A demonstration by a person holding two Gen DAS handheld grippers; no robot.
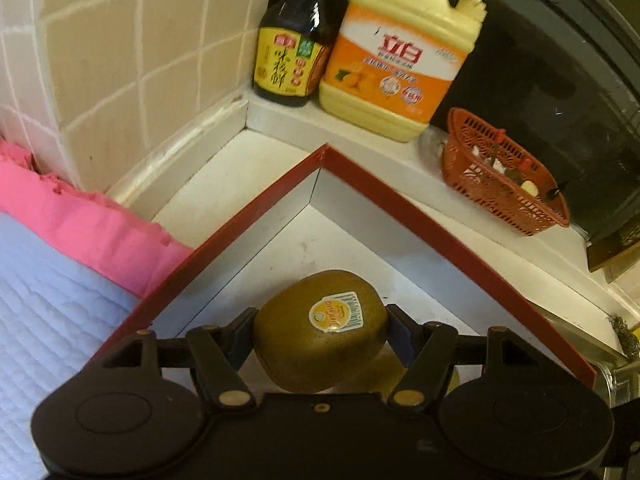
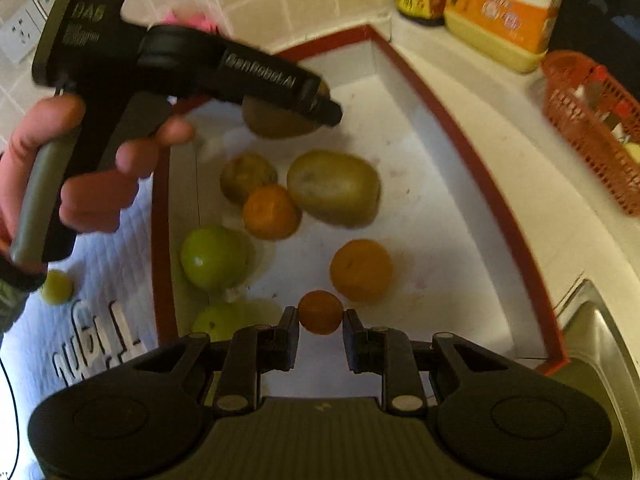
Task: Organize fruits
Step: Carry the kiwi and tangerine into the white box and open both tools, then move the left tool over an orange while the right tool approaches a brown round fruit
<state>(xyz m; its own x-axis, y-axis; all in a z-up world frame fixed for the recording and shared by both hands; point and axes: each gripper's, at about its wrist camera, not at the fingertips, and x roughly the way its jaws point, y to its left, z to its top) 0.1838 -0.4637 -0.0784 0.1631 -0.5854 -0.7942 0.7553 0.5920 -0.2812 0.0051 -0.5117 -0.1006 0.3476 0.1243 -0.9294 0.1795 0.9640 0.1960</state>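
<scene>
In the left wrist view my left gripper (image 1: 320, 332) is shut on a brown kiwi (image 1: 320, 328) with a yellow sticker. It hangs over the far corner of a white tray with a red rim (image 1: 400, 200). In the right wrist view my right gripper (image 2: 320, 320) is shut on a small orange (image 2: 320, 312) above the tray's (image 2: 492, 184) near end. Inside lie a large kiwi (image 2: 332, 188), a smaller kiwi (image 2: 248, 176), two oranges (image 2: 272, 212) (image 2: 360, 270) and a green apple (image 2: 212, 256). A hand (image 2: 92, 168) holds the left gripper (image 2: 316, 100) over the tray's far left part.
A dark sauce bottle (image 1: 292, 56), a yellow detergent jug (image 1: 396, 60) and a red basket (image 1: 500, 176) stand on the ledge behind the tray. A pink cloth (image 1: 80, 216) and a white quilted cloth (image 1: 48, 320) lie left. A small green fruit (image 2: 56, 287) rests there. A steel sink (image 2: 600, 340) is right.
</scene>
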